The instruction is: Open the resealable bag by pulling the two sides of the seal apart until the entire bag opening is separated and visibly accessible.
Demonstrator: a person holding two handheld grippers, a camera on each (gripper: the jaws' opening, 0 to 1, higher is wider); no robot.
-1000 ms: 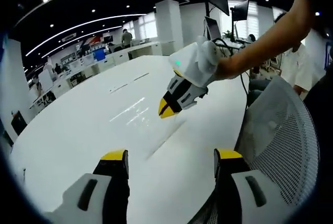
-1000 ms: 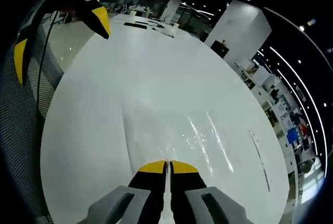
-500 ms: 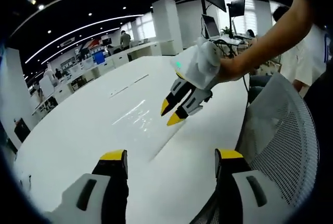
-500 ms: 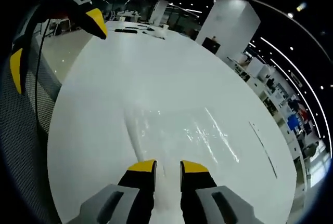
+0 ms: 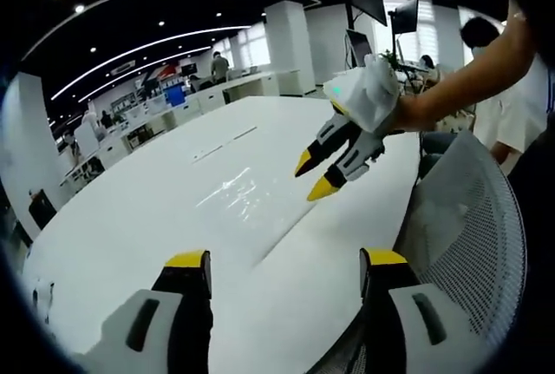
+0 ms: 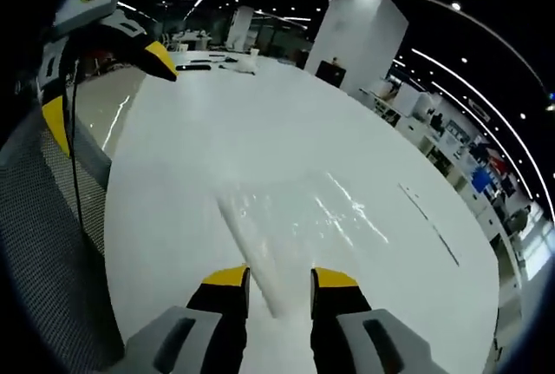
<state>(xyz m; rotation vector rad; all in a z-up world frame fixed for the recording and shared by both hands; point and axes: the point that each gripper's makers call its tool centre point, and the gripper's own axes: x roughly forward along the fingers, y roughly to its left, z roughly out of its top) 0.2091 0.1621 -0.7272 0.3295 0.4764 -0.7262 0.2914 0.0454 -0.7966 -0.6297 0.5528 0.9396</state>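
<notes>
Clear resealable bag (image 6: 286,218) lies flat on the white table (image 6: 260,122), just beyond the right gripper (image 6: 279,277), jaws parted and empty; left gripper (image 5: 286,259) hovers wide open nearby.

In the left gripper view, the left tongs (image 5: 284,259) rise from the near edge with their yellow-tipped jaws spread wide apart, nothing between them. Farther off to the right, the right tongs (image 5: 314,176) hang in the air, tips angled down and to the left, jaws parted a little. A bare forearm (image 5: 464,88) reaches in from the far right behind them. In the right gripper view, the right tongs (image 6: 280,277) show a clear gap between their jaws, and the left tongs (image 6: 104,88) appear at the upper left, jaws wide apart.
</notes>
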